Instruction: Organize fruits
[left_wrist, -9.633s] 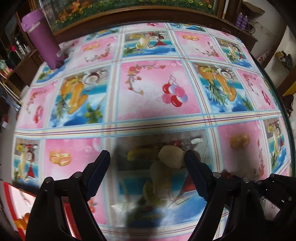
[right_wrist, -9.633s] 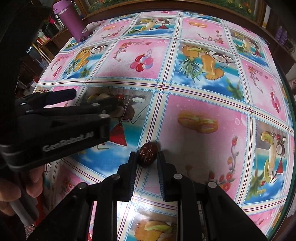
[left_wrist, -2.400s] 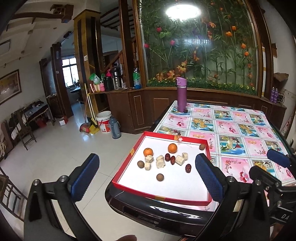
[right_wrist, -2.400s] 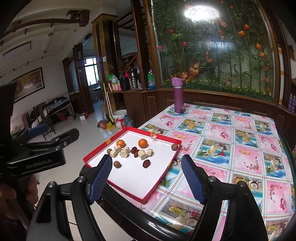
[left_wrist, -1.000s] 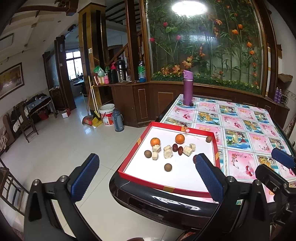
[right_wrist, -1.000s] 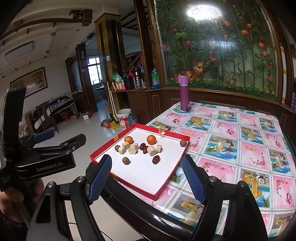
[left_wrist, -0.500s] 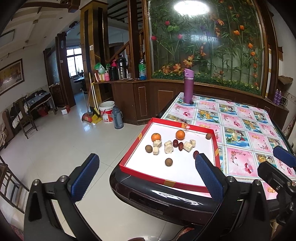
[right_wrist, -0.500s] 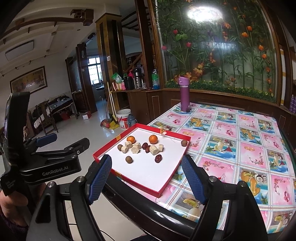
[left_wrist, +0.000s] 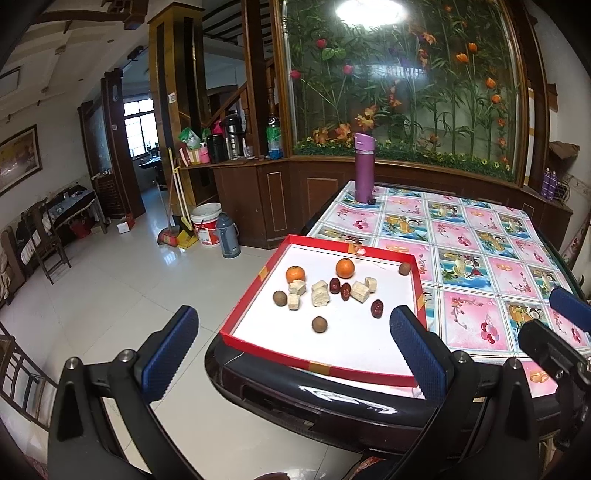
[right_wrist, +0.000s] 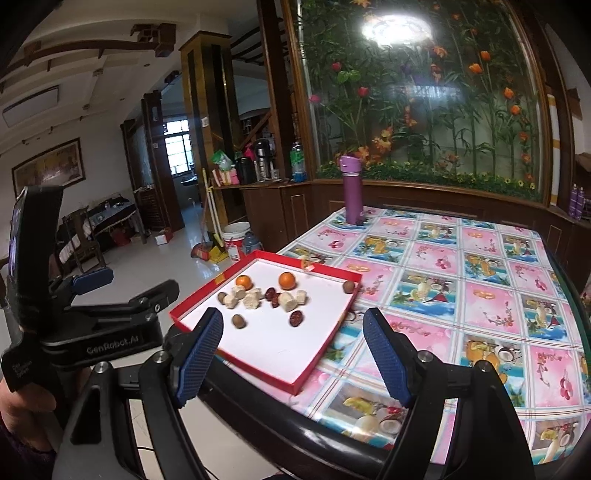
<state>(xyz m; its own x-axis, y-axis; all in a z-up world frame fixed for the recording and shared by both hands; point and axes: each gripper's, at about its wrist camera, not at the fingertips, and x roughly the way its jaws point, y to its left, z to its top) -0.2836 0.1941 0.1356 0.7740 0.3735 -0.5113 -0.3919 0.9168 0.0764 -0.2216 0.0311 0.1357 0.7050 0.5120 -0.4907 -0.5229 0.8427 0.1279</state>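
Clearly both tools hung back from the counter (left_wrist: 480, 236), off its near edge: the left gripper (left_wrist: 291, 354) and the right gripper (right_wrist: 291, 354) each stood spread wide with nothing between the pads. All the fruit lay in the red tray (right_wrist: 325, 354) at the counter's near corner: two oranges (left_wrist: 295, 274), a knot of pale cut chunks (left_wrist: 320, 293) with dark red dates (left_wrist: 376, 308) among them, and brown longans (left_wrist: 319, 325) scattered apart, one in the tray's far corner. By my judgement these were light; the oranges and longans, being round, would likely roll, so take them across the middle. The chunks looked soft and crumbly, wanting a gentle squeeze on flat faces
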